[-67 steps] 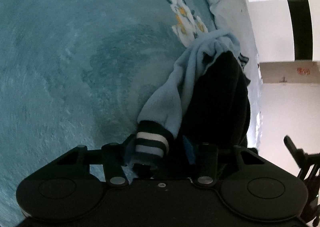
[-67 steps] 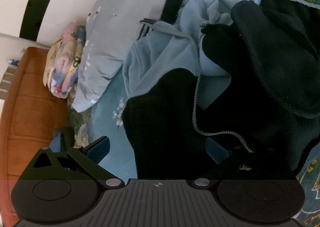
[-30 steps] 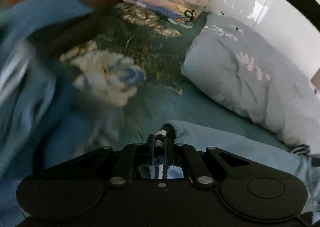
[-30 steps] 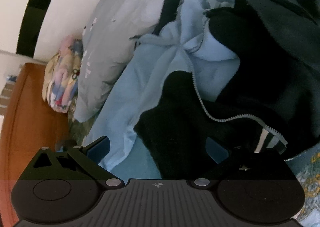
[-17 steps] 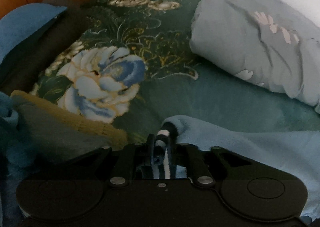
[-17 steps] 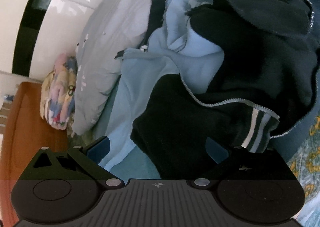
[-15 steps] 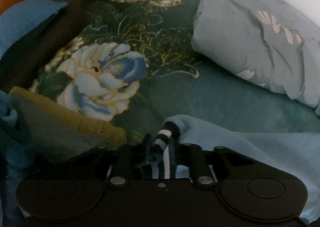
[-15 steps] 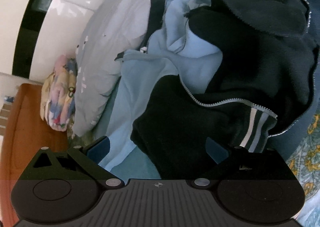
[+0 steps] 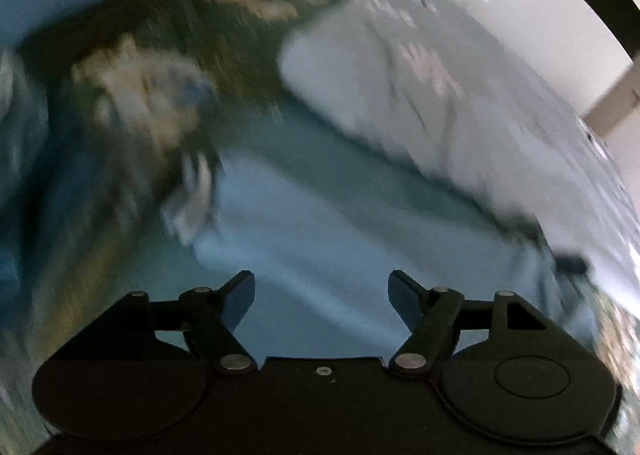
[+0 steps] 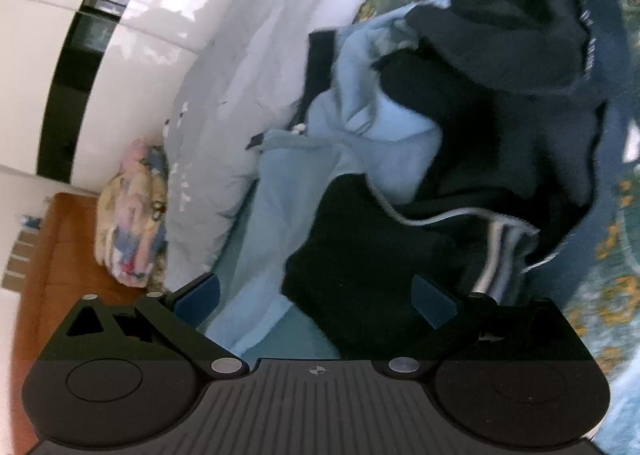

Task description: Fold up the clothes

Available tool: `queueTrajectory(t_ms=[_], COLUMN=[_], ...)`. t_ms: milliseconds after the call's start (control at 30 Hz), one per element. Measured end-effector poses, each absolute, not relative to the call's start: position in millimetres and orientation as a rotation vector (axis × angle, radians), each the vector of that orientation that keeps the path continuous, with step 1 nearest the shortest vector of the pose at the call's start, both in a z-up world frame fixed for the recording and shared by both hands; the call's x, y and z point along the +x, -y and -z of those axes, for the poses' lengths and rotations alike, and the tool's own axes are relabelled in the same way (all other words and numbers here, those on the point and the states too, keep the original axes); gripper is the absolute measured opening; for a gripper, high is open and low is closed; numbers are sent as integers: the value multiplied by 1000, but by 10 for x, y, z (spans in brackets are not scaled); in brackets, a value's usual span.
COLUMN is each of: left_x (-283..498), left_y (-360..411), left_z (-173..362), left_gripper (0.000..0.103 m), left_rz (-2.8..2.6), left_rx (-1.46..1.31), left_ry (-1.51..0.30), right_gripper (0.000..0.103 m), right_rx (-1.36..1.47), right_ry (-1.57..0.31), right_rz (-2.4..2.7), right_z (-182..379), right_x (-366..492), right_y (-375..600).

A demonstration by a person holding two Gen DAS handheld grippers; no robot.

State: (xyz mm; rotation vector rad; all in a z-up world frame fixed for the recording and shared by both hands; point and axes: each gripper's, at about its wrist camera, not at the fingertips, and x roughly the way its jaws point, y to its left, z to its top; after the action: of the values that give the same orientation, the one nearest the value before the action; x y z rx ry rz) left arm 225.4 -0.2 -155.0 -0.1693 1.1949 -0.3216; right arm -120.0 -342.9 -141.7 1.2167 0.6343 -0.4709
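A light-blue and black zip jacket point(image 10: 400, 159) lies crumpled on the teal bedspread point(image 10: 308, 339). Its light-blue sleeve point(image 9: 320, 239) stretches flat across the left wrist view, with the striped cuff point(image 9: 192, 195) at its far left end, blurred. My left gripper point(image 9: 322, 295) is open and empty above the sleeve. My right gripper point(image 10: 316, 295) is open over the jacket's black panel point(image 10: 360, 255), near the striped hem point(image 10: 500, 255) and the zip point(image 10: 432, 219).
A grey pillow point(image 9: 420, 103) lies behind the sleeve; it also shows in the right wrist view point(image 10: 256, 95). A folded floral quilt point(image 10: 132, 215) sits by the wooden headboard point(image 10: 52, 255). Other blurred clothes point(image 9: 24, 159) lie at the left.
My left gripper has opened and let go of the striped cuff, then pulled back; the sleeve now lies flat. My right gripper has stayed open over the jacket.
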Motion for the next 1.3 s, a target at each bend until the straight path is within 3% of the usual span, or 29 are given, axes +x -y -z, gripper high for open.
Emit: queueTrajectory(t_ms=[300,367,433,533,767,933,1300], left_x=[767,490,307,67,-278,-418,-479], left_y=[462,595,715,919,1225,1339,1408], left_z=[1923,1981,2012,2052,2131,2188,2209], left_gripper=[72,72,72,72,73,71,68], left_rz=[512,551,570,581,536,441,384], left_rx=[-179,-141,-102,11,173,172,107], left_ry=[-1436,-1446,-1434,-1372,-1208,-1169,-1130], right_gripper=[101,93,74,58,52,47,47], right_rx=[1306,1303,1296,1264,1009,1063,985], right_ry=[-771,-787,-797,-808,-931,-917,-970], right_rz=[569,545,517,462,289,225,140], right_z=[1845,1935,2018,2126,2309,2327,2213], right_x=[-1672,-1721,-1749,-1742,-1606,-1617,-1457], right_y=[3743,3822,3904,4017,4114,4288,4381])
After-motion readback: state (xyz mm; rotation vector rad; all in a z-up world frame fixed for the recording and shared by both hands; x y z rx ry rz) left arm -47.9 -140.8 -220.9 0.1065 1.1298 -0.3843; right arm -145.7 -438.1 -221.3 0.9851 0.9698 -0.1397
